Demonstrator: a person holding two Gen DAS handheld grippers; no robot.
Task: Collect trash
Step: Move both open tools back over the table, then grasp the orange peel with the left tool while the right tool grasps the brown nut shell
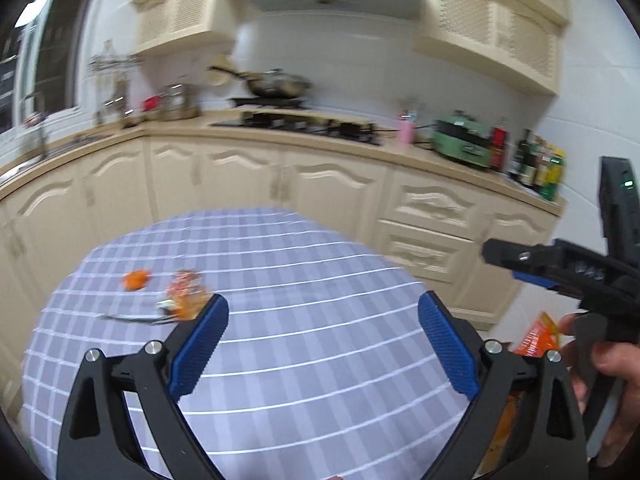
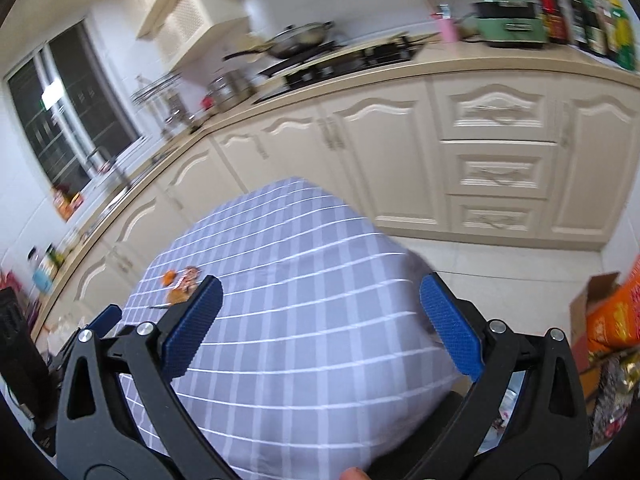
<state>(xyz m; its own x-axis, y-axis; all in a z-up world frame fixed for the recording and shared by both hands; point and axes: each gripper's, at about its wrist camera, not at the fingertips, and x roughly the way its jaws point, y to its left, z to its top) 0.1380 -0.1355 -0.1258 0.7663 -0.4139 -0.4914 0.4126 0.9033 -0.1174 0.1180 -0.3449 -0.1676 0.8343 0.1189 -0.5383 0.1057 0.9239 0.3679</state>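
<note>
A: While both tools hang above the checked tablecloth (image 1: 320, 340), how do they stand?

B: The left gripper (image 1: 323, 334) is spread wide, empty. The right gripper (image 2: 320, 320) is likewise released, gripping nothing.

A: And the trash?

B: An orange scrap (image 1: 136, 280) and a crumpled wrapper (image 1: 186, 294) lie together on the cloth's far left part, near a dark thin utensil (image 1: 132, 319), well apart from both grippers.

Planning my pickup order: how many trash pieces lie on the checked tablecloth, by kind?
Orange peel piece: 1
Crumpled clear wrapper: 1
Dark thin strip, too blurred to identify: 1
Total: 3
</note>
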